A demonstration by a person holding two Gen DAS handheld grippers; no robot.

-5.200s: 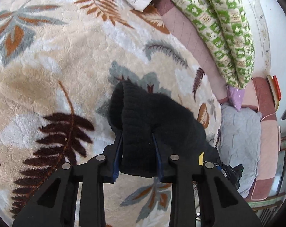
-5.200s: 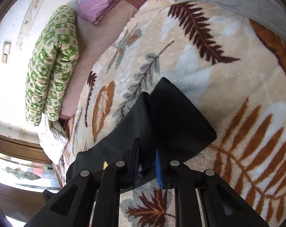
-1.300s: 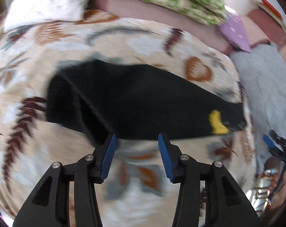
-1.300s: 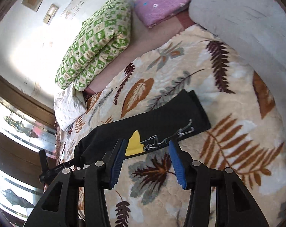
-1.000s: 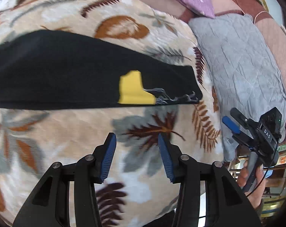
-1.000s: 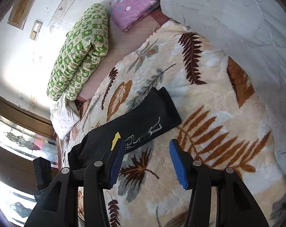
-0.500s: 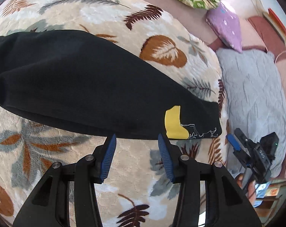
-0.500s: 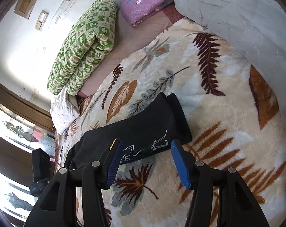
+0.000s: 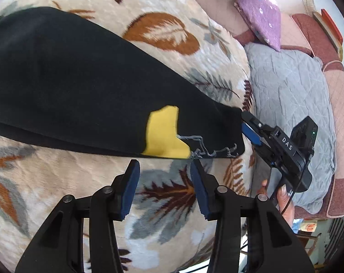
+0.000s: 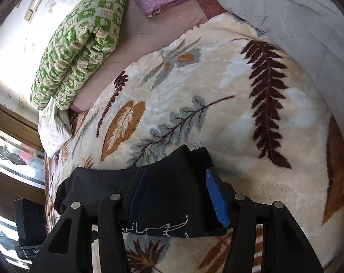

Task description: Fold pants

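Note:
The black pants [image 9: 76,95] lie folded lengthwise in a long strip on the leaf-patterned blanket [image 9: 167,31], with a yellow patch [image 9: 165,134] and white stitched print near the leg end. My left gripper [image 9: 164,177] is open and empty, just short of the pants' near edge by the yellow patch. My right gripper [image 10: 175,193] is open with its fingers on either side of the leg end of the pants [image 10: 172,195]. It also shows in the left wrist view [image 9: 251,129] at the tip of the leg end.
A grey quilted cover [image 9: 292,104] lies to the right of the blanket, with a purple pillow [image 9: 263,16] beyond it. A rolled green-patterned quilt [image 10: 80,38] and a white pillow [image 10: 53,127] lie at the far side of the bed.
Both grippers, earlier shut on the pants, have let go and are open. My right gripper has come down over the leg end. My left gripper has come closer to the yellow patch.

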